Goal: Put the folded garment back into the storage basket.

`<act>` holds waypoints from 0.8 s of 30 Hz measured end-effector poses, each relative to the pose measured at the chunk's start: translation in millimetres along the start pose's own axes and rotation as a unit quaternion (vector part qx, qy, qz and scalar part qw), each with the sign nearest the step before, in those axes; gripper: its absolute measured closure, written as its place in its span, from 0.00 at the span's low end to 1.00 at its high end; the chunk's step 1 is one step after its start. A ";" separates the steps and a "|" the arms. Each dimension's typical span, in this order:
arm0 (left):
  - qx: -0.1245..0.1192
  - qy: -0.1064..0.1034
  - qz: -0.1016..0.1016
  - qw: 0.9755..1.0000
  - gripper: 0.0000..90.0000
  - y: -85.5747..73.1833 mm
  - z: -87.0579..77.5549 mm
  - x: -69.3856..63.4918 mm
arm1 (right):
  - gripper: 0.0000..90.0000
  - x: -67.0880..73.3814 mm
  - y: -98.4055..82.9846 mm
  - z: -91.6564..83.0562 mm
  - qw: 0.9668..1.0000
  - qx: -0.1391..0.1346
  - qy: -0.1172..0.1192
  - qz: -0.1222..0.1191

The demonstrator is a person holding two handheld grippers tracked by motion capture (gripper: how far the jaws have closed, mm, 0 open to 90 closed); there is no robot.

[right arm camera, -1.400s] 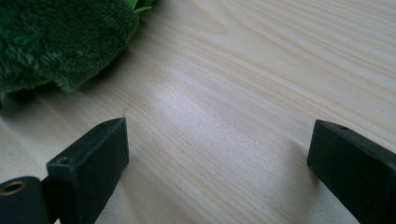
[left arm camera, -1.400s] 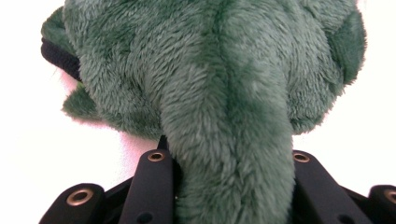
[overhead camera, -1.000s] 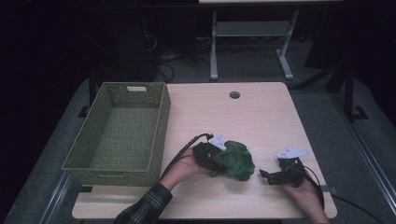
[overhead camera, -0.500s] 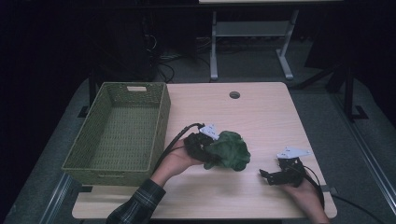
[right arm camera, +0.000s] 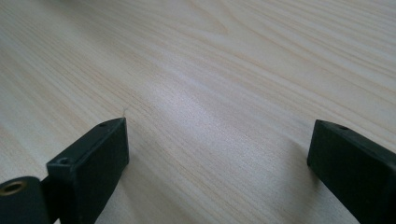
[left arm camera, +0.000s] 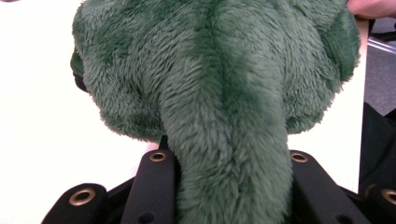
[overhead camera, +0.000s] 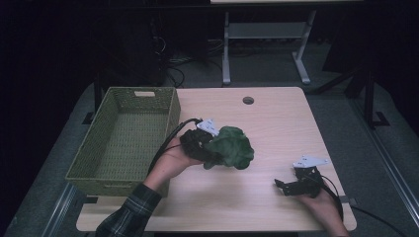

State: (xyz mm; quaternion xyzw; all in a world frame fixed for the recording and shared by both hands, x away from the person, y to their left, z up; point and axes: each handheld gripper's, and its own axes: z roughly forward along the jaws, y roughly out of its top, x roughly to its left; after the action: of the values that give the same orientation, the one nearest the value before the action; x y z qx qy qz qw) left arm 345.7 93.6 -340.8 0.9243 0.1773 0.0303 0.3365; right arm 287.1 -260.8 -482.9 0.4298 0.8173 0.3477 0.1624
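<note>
Green plush toy (left arm camera: 219, 93), clamped in left tool (left arm camera: 229, 186), hides its tips; right tool (right arm camera: 217, 154) wide.

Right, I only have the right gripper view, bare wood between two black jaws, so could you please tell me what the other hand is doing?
Observer: The left tool is shut on a green plush toy; in its own view the fur bulges up between both jaws.
Operator: Thank you. Is the toy on the table?
Observer: It looks lifted off the table, though the high view cannot settle that.
Operator: And where might it go?
Observer: A green woven basket stands at the table's left edge, beside that hand.
Operator: And my side?
Observer: Your right tool lies open near the front right corner, well apart from the toy.
</note>
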 end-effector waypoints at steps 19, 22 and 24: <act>0.002 0.056 -0.026 0.998 0.75 -18.2 -69.6 17.2 | 0.02 -0.6 0.6 1.1 1.000 0.004 -0.006 0.005; -0.002 0.065 -0.032 0.997 0.75 -24.0 -79.6 21.9 | 0.02 -0.6 0.6 1.1 1.000 0.004 -0.006 0.005; -0.006 0.071 -0.040 0.997 0.75 -28.3 -86.3 24.9 | 0.02 -0.5 0.6 1.1 1.000 0.005 -0.006 0.005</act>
State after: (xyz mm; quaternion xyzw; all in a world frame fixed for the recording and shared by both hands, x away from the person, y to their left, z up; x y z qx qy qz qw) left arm 345.1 175.1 -293.7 0.9101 0.2372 0.0837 0.3293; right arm 288.4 -260.6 -483.2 0.4367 0.8157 0.3423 0.1635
